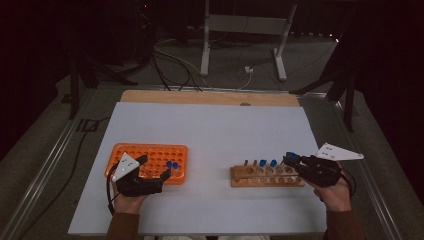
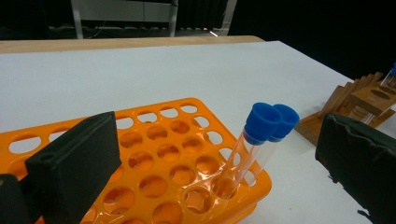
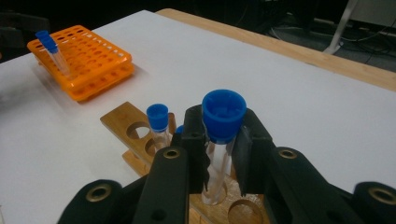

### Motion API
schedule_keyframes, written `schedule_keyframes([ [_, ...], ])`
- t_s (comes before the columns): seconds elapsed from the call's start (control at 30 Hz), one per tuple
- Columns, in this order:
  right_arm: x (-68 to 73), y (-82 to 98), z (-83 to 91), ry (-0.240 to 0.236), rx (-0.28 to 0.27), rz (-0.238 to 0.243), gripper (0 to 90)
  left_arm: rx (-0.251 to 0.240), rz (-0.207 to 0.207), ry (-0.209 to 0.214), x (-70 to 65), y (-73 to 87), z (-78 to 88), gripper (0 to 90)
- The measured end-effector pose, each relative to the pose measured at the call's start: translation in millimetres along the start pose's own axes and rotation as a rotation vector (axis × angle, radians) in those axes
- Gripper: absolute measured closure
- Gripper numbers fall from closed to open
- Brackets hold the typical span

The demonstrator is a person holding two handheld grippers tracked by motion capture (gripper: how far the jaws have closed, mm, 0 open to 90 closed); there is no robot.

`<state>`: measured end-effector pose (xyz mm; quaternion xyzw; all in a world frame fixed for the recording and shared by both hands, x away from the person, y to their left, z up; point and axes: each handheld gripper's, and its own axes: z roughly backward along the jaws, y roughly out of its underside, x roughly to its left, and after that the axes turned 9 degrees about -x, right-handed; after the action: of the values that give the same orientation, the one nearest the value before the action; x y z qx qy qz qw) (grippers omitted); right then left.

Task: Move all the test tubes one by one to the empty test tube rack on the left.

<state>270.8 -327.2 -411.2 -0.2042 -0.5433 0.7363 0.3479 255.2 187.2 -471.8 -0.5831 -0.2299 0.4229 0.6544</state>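
Observation:
An orange rack sits at the table's left with two blue-capped tubes standing in its near right corner. My left gripper is open beside them; in the left gripper view the tubes lean between the wide-apart jaws, untouched, above the orange rack. A wooden rack at the right holds two capped tubes. My right gripper is shut on a blue-capped tube just below its cap. That tube's lower end reaches into a hole of the wooden rack.
A white sheet covers the table, with a bare wooden strip along the far edge. Beyond it, cables and a metal frame's legs lie on the dark floor. Another capped tube stands just left of the held one.

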Motion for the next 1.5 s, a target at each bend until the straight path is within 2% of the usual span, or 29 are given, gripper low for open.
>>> schedule_keyframes([
  [0.33, 4.9, -9.8, 8.3, -0.009, -0.036, 0.011, 76.2, -0.001, 0.000, -0.001, 0.1, -0.1, 0.2, 0.9],
  [0.57, 10.9, -14.2, 8.6, -0.033, -0.027, 0.023, 76.2, -0.009, 0.001, -0.004, 0.8, -1.1, 1.2, 0.9],
  [0.87, 18.4, -15.6, 3.4, -0.079, -0.018, 0.028, 76.2, -0.059, -0.008, -0.010, -1.8, -11.2, 7.6, 0.9],
  [1.0, 23.8, -16.9, -2.4, -0.111, -0.017, 0.027, 76.1, -0.075, -0.023, 0.002, -9.0, -16.0, 7.2, 0.9],
  [1.17, 31.5, -16.9, -11.1, -0.137, -0.003, 0.035, 76.1, -0.085, -0.071, 0.020, -21.3, -24.9, 4.9, 0.9],
  [1.3, 36.0, -17.2, -15.8, -0.154, 0.002, 0.036, 76.1, -0.100, -0.088, 0.043, -31.1, -33.5, 3.3, 0.9],
  [1.5, 43.6, -17.9, -23.8, -0.184, -0.006, 0.028, 76.0, -0.097, -0.116, 0.101, -50.9, -39.6, -5.9, 1.0],
])
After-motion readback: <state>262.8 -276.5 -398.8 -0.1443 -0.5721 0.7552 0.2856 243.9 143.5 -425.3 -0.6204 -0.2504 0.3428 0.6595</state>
